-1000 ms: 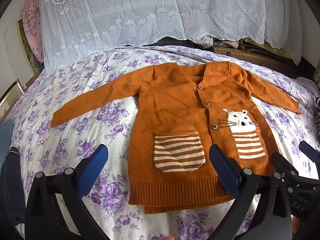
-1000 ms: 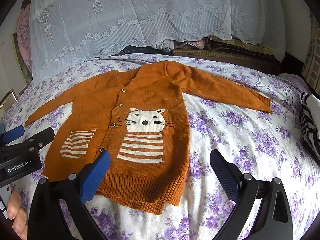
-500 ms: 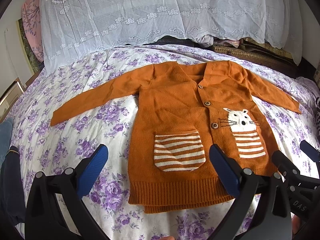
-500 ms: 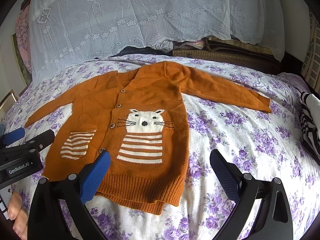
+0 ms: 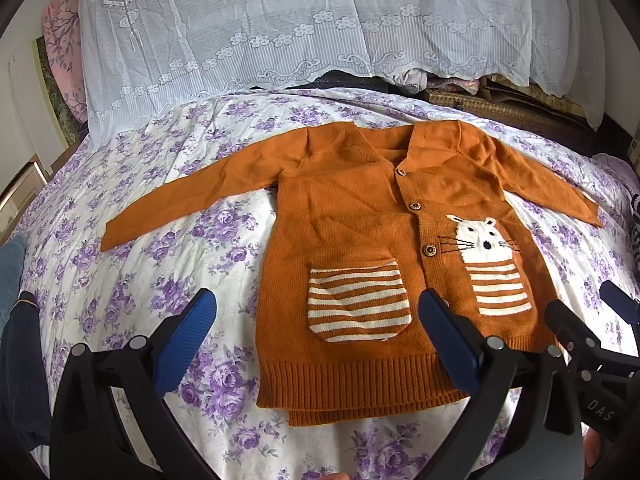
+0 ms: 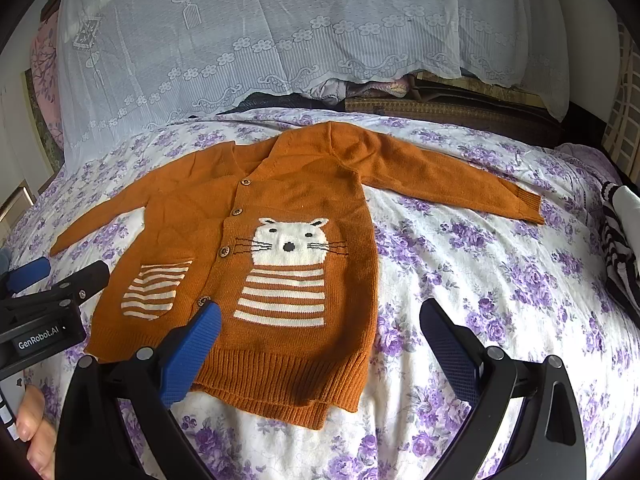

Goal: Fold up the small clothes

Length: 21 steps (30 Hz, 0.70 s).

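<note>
A small orange knit cardigan lies flat and face up on the bed, sleeves spread out to both sides. It has wooden buttons, a striped pocket and a white cat face over a second striped pocket. It also shows in the right wrist view. My left gripper is open and empty, held just above the cardigan's lower left hem. My right gripper is open and empty above the lower right hem. Each gripper shows at the edge of the other's view.
The bed has a white sheet with purple flowers. A white lace cloth covers piled things at the far side. A black-and-white striped garment lies at the right edge. Dark and blue clothes lie at the left.
Both grippers have drifted slightly; the cardigan sits a touch lower and nearer in both views. Nothing was grasped or moved on the bed.
</note>
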Available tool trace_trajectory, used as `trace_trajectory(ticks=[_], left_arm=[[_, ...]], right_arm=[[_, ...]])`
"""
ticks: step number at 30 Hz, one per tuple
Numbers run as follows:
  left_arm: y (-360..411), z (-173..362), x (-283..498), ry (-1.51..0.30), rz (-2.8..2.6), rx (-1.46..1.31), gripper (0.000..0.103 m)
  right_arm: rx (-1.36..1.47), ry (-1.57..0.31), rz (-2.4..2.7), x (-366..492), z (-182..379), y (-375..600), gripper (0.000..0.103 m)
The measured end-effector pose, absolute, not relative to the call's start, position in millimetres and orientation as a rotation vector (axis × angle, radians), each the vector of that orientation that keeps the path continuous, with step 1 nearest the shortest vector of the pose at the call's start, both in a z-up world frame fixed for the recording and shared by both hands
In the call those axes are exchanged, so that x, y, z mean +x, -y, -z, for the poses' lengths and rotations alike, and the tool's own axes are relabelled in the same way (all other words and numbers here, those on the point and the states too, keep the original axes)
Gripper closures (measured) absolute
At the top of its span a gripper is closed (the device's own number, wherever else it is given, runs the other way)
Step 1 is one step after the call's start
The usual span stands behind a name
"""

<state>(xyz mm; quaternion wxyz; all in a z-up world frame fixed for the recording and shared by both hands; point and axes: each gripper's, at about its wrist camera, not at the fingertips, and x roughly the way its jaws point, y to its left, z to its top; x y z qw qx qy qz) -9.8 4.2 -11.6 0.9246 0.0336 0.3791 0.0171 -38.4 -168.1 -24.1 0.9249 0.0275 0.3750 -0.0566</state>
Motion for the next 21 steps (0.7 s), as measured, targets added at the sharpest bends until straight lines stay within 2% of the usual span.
trace_trajectory(ticks=[15, 21], left_arm=[[-5, 13, -9, -0.786, -0.034, 0.070, 0.004], [-27, 34, -2, -0.889, 0.000, 0.005, 0.004]], right_arm=[[0.058, -0.772, 0.116, -38, 17, 164, 0.003], [0.100, -0.808, 0.114, -33, 34, 176, 0.003]])
